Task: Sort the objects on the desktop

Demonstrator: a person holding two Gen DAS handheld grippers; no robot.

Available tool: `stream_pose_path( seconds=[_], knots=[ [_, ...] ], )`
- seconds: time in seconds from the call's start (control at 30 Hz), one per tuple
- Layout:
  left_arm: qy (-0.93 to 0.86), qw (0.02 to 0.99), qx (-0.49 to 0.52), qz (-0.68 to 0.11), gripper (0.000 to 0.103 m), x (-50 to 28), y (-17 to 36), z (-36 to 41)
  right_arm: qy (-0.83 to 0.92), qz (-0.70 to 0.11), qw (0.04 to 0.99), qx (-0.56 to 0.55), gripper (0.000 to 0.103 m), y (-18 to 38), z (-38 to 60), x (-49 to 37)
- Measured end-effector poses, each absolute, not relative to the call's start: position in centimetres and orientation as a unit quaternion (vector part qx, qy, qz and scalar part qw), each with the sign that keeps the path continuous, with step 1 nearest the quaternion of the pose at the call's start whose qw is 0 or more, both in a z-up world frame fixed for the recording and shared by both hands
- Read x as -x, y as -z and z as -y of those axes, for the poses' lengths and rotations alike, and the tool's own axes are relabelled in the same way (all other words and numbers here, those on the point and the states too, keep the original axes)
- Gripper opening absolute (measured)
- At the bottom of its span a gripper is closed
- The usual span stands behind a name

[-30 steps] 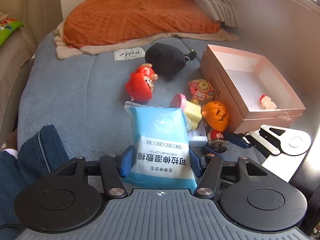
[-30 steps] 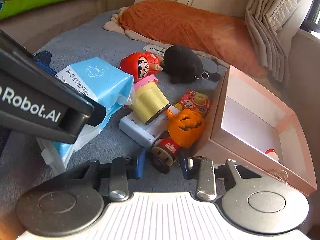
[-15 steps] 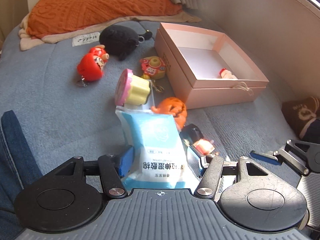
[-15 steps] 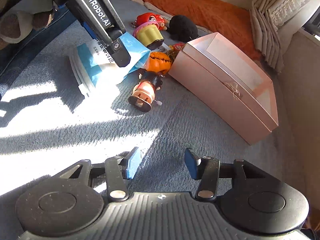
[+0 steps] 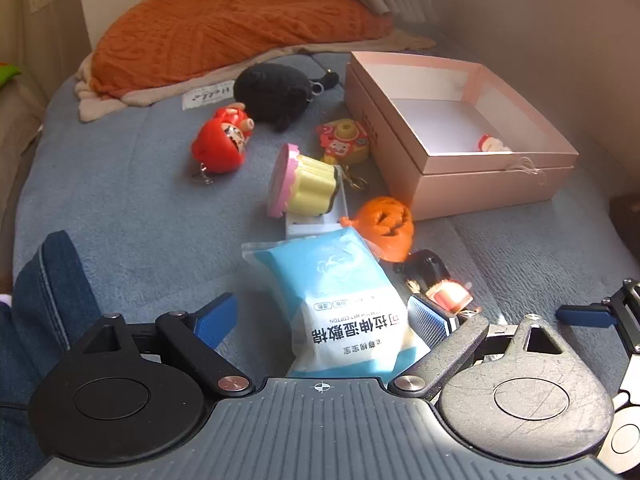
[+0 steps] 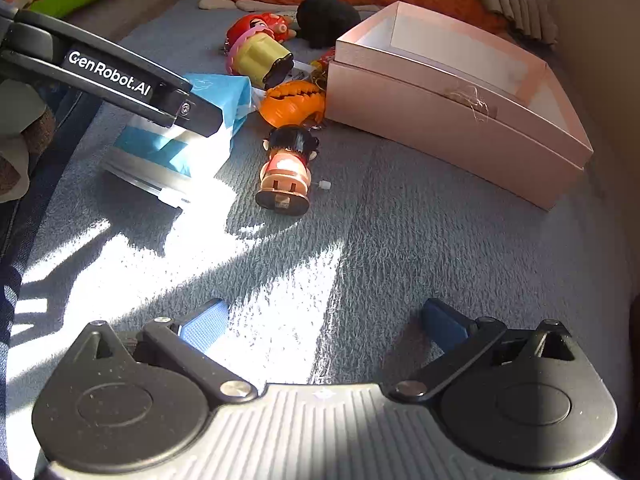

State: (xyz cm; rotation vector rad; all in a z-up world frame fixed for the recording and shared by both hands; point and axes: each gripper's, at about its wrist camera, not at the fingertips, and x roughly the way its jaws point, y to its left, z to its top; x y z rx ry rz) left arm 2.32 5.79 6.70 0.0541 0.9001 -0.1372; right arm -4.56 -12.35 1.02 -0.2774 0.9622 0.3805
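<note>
Blue-padded jaws of the left gripper (image 5: 322,318) are spreading apart, with the blue and white plastic pack of cotton wipes (image 5: 340,300) lying between them on the grey-blue fleece bed cover (image 5: 132,216); the right pad sits just beside the pack's edge and the left pad stands clear of it, so nothing is clamped. Just past the right pad lies a small wooden doll with black hair (image 5: 434,280), on its side. Beyond the pack's far end rest an orange pumpkin-shaped toy (image 5: 386,228) and a yellow and pink cupcake-shaped toy (image 5: 304,188), which lies tipped over on a flat white block. Further out and left of the jaws is a red round doll keychain (image 5: 222,142), with a black plush toy (image 5: 276,90) behind it and a small red and yellow charm (image 5: 344,140) to its right. Far right of the jaws stands an open pink cardboard box (image 5: 488,184), touching nothing but the cover, with one small red and white figure (image 5: 492,144) inside. An orange knitted blanket (image 5: 240,24) lies at the far end.

The right gripper (image 6: 324,322) is also opening wide, with only sunlit bed cover between its jaws. Well ahead of them lies the wooden doll (image 6: 286,168), its base facing the camera, then the pumpkin toy and the pink box (image 6: 452,136) to the right. Ahead and left, the other gripper's black finger crosses over the wipes pack (image 6: 176,148).
</note>
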Motion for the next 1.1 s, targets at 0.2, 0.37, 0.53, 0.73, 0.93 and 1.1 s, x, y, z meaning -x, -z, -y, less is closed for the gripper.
stream_pose_path(
  seconds=[0.2, 0.37, 0.53, 0.73, 0.93, 1.1],
  knots=[
    [0.013, 0.905, -0.002, -0.426, 0.097, -3.1, -6.8, -7.5, -0.16, -0.48, 0.853, 0.131, 0.103, -1.2, 11.4, 3.9],
    [0.021, 0.907, 0.0, -0.42, 0.097, -3.0, -6.9, -7.6, -0.158, -0.437, 0.877, 0.122, 0.103, -3.3, 11.8, 3.5],
    [0.022, 0.91, 0.009, -0.414, 0.097, -2.8, -7.1, -7.6, -0.115, -0.317, 0.929, 0.152, 0.103, -7.7, 12.5, 2.1],
    [0.03, 0.91, 0.035, -0.413, 0.098, -2.9, -7.1, -8.2, -0.033, -0.314, 0.944, 0.097, 0.103, -9.2, 17.1, -2.7],
    [0.076, 0.908, 0.033, -0.41, 0.1, -2.1, -7.5, -7.4, 0.027, -0.395, 0.917, -0.038, 0.103, -6.7, 22.1, -10.1],
    [0.097, 0.904, 0.028, -0.415, 0.1, -1.8, -7.3, -6.8, -0.011, -0.401, 0.915, -0.036, 0.103, -6.6, 19.3, -11.5]
  ],
)
